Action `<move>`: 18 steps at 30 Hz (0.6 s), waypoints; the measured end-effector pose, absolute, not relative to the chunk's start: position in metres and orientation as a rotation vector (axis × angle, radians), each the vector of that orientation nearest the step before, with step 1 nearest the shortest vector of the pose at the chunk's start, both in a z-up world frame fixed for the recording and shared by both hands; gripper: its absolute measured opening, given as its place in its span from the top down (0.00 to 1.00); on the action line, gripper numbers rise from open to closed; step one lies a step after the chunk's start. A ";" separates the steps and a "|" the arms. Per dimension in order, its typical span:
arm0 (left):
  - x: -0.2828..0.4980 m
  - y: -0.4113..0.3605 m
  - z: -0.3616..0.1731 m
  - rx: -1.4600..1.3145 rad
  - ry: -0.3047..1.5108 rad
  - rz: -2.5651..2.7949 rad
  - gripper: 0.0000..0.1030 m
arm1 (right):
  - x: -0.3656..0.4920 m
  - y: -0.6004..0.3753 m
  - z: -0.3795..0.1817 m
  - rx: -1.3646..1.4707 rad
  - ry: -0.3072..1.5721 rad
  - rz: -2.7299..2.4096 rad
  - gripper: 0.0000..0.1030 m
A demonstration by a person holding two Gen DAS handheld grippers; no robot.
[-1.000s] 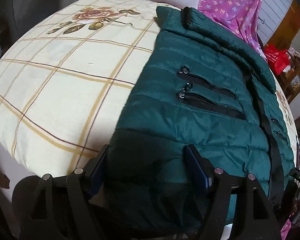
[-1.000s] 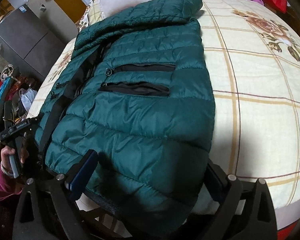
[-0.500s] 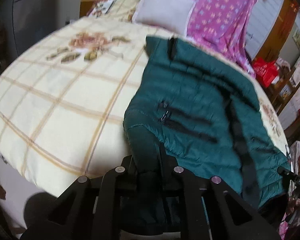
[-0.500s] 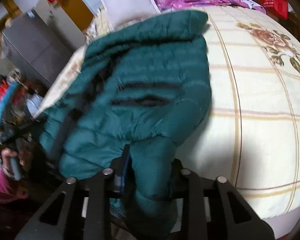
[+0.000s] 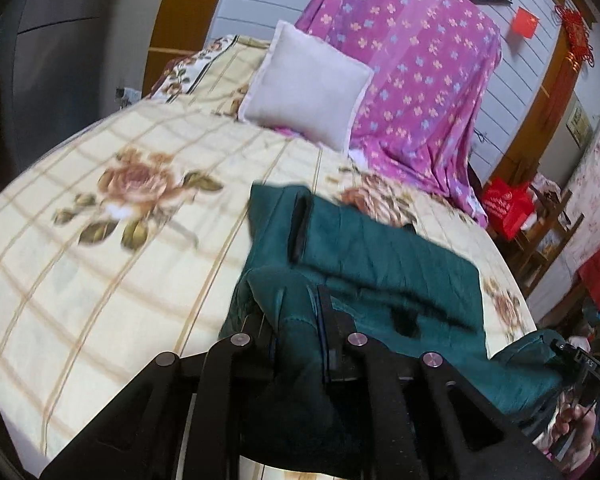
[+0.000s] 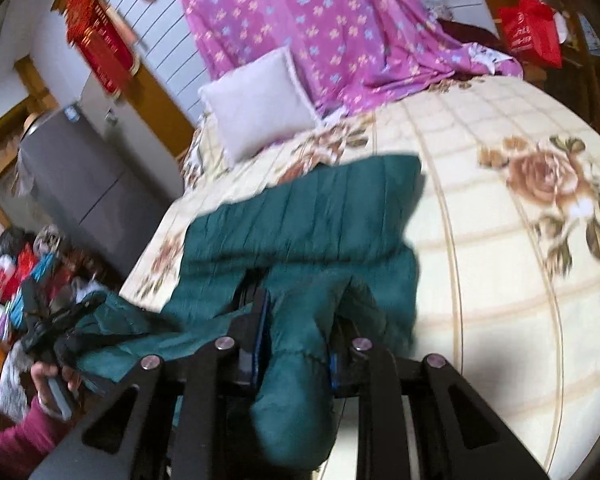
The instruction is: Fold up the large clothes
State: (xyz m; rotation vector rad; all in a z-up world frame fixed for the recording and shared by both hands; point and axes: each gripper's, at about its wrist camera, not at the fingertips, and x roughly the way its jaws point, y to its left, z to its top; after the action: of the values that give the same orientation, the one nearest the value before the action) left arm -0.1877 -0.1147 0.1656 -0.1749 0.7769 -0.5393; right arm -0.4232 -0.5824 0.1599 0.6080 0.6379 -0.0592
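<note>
We have the green jacket (image 5: 388, 264) lying across the near half of the bed (image 5: 100, 240), and both of our claws have a corner of its hem pinched up off the sheet. Our left claw (image 5: 296, 320) is closed down tight, a thick wad of quilted fabric squeezed between the fingers, and our right claw (image 6: 300, 328) is closed just the same on the other corner, with a fat green bulge hanging out below the grip. Why hold it this way? By our reading, two matched grips on the bottom edge let us carry the hem over toward the collar end in one even sweep, so the fold lands square rather than skewed. The far part of the jacket rests flat on the sheet and anchors the garment while the near part rises. From the left wrist we see the dark strip of the front opening running across the padding, and, low at the right edge, the other claw with a hand (image 5: 576, 432) on it. The right wrist gives us what that view lacks: the person's sleeved arm and hand (image 6: 54, 380) gripping the left tool, with slack jacket draped off the bed edge between the two grips. The white pillow (image 6: 260, 104) and purple sheet (image 6: 320, 28) sit well beyond the jacket, clear of the fold path.
</note>
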 end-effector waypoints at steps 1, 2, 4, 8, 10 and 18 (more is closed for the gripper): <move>-0.178 -0.121 0.167 -0.174 0.774 -0.533 1.00 | -0.412 -0.589 0.162 0.605 0.632 -0.074 0.78; -0.165 -0.129 0.168 -0.176 0.776 -0.523 1.00 | -0.400 -0.596 0.162 0.602 0.631 -0.086 0.78; -0.146 -0.142 0.167 -0.175 0.779 -0.500 1.00 | -0.380 -0.607 0.162 0.597 0.634 -0.110 0.78; -0.102 -0.167 0.160 -0.161 0.771 -0.425 1.00 | -0.331 -0.632 0.157 0.581 0.652 -0.182 0.78; -0.085 -0.176 0.155 -0.161 0.772 -0.409 1.00 | -0.312 -0.647 0.154 0.591 0.660 -0.205 0.78; -0.025 -0.201 0.107 -0.236 0.839 -0.348 1.00 | -0.237 -0.682 0.110 0.668 0.744 -0.267 0.78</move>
State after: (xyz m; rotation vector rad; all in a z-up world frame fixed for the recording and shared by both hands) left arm -0.0247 -0.2006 0.1070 -0.2357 0.8393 -0.3481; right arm -0.2367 -0.6822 0.1098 0.6680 0.7443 -0.2669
